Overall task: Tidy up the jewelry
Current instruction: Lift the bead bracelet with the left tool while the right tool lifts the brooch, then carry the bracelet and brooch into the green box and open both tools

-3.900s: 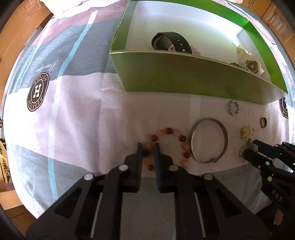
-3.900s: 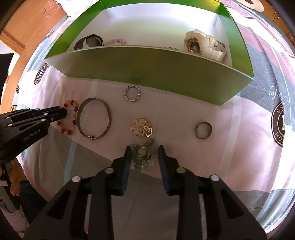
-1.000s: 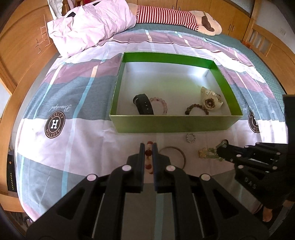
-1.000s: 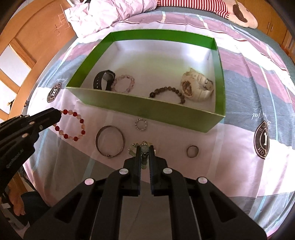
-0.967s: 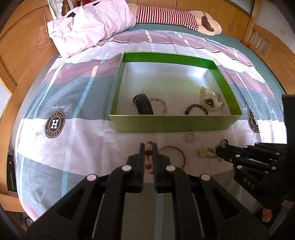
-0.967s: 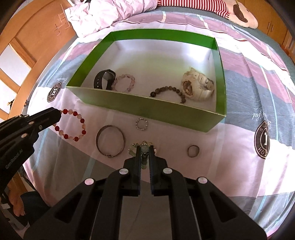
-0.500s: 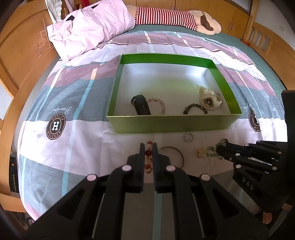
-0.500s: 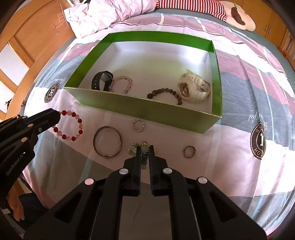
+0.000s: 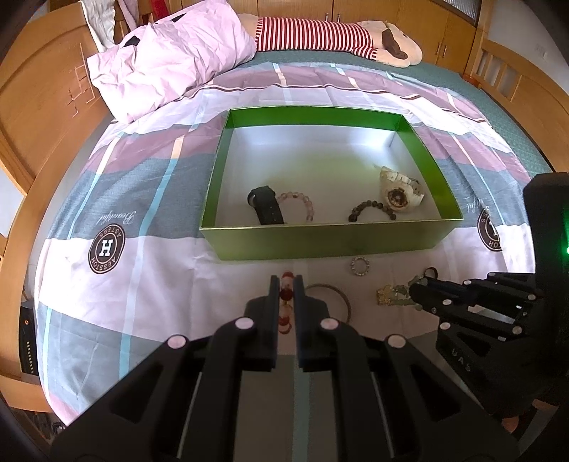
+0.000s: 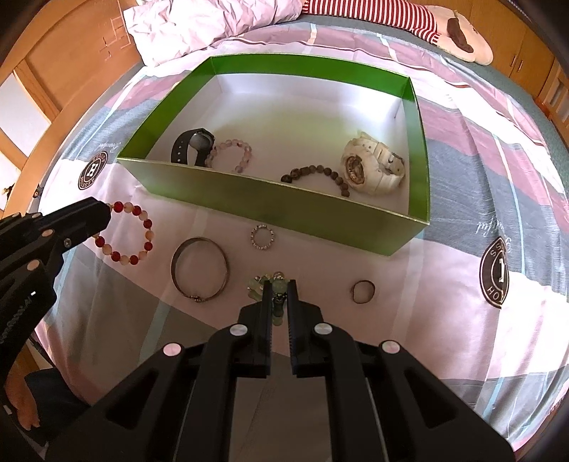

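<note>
From my left wrist view, my left tongs (image 9: 285, 284) are clamped on the red and pale bead bracelet (image 9: 285, 295), which hangs between the two fingers above the near part of the bed (image 9: 149, 270). Just beyond it stands the green box (image 9: 327, 241), and inside it lie a black watch (image 9: 266, 208), a pink bead bracelet (image 9: 302, 206), a dark bead bracelet (image 9: 371, 209) and a white watch (image 9: 400, 193). On the bedsheet between the box and me lie a small beaded ring (image 9: 360, 266) and a metal bangle (image 9: 332, 296), partly hidden by my left fingers. To the right, my right tongs (image 9: 414, 293) are clamped on a gold and green charm piece (image 9: 391, 296).

From my right wrist view, my right tongs (image 10: 277, 293) are shut tight on the charm piece (image 10: 265, 282), which bunches at the fingertips. To the left lies the metal bangle (image 10: 199, 270), to the far side the beaded ring (image 10: 262, 237), and to the right a small dark ring (image 10: 362, 291), all flat on the sheet and apart from one another. At the far left, my left tongs (image 10: 103, 216) grip the red and pale bead bracelet (image 10: 133, 238), whose loop hangs open near the box's near left corner (image 10: 149, 184). A pink pillow (image 10: 199, 21) rests at the far end of the bed.
</note>
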Tool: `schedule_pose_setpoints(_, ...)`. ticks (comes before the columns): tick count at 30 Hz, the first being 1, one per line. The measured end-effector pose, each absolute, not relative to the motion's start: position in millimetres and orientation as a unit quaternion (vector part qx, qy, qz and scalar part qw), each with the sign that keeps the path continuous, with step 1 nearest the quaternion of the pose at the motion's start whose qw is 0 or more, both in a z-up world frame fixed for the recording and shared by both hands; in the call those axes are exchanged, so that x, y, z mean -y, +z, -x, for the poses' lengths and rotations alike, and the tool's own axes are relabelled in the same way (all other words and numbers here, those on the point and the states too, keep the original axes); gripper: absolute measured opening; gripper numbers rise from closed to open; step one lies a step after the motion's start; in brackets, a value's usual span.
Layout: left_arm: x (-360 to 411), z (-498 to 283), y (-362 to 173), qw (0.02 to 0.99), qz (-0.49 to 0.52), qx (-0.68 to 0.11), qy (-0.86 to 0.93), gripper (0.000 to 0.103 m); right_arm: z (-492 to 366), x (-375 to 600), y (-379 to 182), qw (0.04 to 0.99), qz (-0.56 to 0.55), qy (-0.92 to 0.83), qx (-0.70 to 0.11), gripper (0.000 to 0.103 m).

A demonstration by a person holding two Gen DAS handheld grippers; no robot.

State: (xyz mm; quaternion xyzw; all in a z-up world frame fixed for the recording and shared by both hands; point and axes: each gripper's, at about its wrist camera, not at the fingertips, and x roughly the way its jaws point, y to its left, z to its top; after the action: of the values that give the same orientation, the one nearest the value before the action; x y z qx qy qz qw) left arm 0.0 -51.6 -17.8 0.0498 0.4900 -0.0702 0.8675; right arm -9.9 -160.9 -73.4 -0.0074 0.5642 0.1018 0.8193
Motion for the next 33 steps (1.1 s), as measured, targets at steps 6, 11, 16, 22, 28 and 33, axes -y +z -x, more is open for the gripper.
schedule_pose_setpoints(6, 52.2, 0.7, -17.5, 0.868, -0.05, -0.488, -0.071, 0.008, 9.7, 159.6, -75.0, 0.818, 0.008, 0.104, -0.566, 0.007)
schedule_pose_setpoints(11, 53.4, 1.6, -16.5, 0.87, -0.052, -0.486, -0.072, 0.008, 10.0, 160.1, -72.5, 0.82, 0.003, 0.109, -0.563, 0.007)
schedule_pose_setpoints(16, 53.6, 2.1, -16.3, 0.87, -0.052, -0.485, -0.07, 0.008, 10.4, 161.4, -70.4, 0.821, -0.001, 0.112, -0.56, 0.007)
schedule_pose_setpoints(22, 49.6, -3.7, 14.1, 0.895, -0.04, -0.44, -0.065, 0.008, 7.0, 173.7, -31.1, 0.861, -0.05, 0.12, -0.491, 0.007)
schedule_pose_setpoints(28, 56.6, -31.3, 45.7, 0.91, -0.022, -0.403, -0.096, 0.008, -13.7, 190.9, -9.8, 0.89, -0.093, 0.112, -0.433, 0.007)
schedule_pose_setpoints(33, 75.4, -67.9, 26.9, 0.89, -0.018, -0.437, -0.127, 0.008, -44.7, 203.9, -36.3, 0.88, -0.1, 0.084, -0.458, 0.007)
